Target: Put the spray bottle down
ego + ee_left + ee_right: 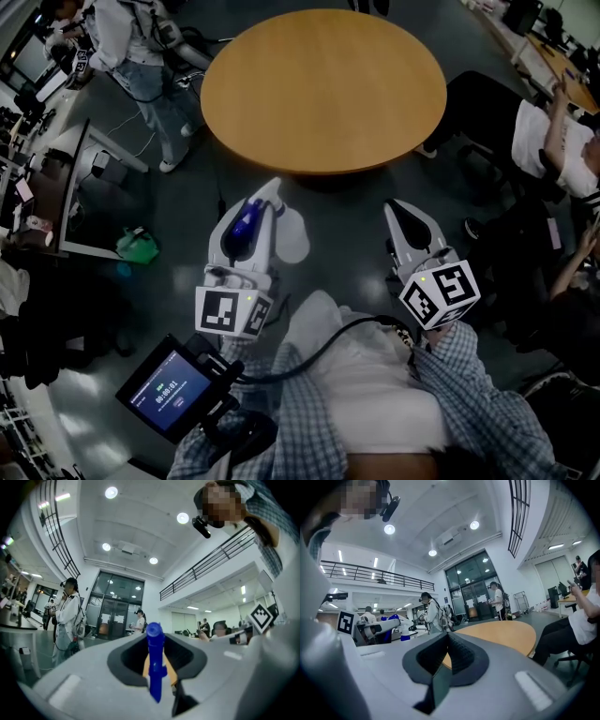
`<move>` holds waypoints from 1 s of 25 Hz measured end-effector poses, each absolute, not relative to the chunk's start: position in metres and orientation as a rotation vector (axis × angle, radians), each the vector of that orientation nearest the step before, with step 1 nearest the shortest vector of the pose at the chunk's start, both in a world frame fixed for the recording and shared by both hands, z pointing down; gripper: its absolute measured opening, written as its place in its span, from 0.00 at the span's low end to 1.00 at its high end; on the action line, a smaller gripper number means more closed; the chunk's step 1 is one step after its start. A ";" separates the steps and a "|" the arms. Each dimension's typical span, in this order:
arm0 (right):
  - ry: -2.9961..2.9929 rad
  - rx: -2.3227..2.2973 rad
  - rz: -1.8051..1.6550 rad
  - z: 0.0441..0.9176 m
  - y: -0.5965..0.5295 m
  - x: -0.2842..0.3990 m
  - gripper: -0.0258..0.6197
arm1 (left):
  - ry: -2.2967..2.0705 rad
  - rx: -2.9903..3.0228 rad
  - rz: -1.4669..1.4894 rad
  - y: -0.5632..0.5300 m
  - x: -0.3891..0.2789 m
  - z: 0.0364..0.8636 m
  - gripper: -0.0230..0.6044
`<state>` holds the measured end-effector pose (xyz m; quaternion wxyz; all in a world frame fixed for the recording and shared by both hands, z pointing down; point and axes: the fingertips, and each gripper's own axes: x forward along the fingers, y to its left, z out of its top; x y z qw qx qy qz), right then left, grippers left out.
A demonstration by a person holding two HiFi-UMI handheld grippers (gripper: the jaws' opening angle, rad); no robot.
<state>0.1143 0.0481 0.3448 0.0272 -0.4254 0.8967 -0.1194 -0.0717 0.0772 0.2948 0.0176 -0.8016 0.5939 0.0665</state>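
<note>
My left gripper (265, 195) is shut on the spray bottle, whose blue head (246, 223) lies between the jaws while its white body (293, 236) hangs to the right, over the floor. In the left gripper view the blue spray head (154, 667) stands upright between the closed jaws. The round wooden table (323, 89) lies just ahead of both grippers. My right gripper (399, 209) is held level beside the left one, short of the table edge; in the right gripper view its ribbed pads (459, 656) meet with nothing between them. That view also shows the table (501, 637).
A person stands at the table's far left (141, 56), and another sits on a chair at the right (553, 141). A green object (139, 247) lies on the floor beside a desk (70, 202). A small screen (172, 392) sits low at my left.
</note>
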 end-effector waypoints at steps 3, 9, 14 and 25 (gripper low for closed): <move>2.764 -1.322 -0.384 0.349 0.043 0.121 0.05 | 1.852 -2.490 0.197 0.066 -0.072 0.298 0.20; 2.734 -1.367 -0.382 0.351 0.003 0.116 0.05 | 1.833 -2.493 0.197 0.022 -0.083 0.297 0.20; 2.717 -1.407 -0.373 0.353 -0.045 0.098 0.05 | 1.765 -2.524 0.224 -0.027 -0.096 0.293 0.20; 2.672 -1.536 -0.400 0.356 -0.149 0.068 0.05 | 1.629 -2.650 0.210 -0.149 -0.116 0.300 0.20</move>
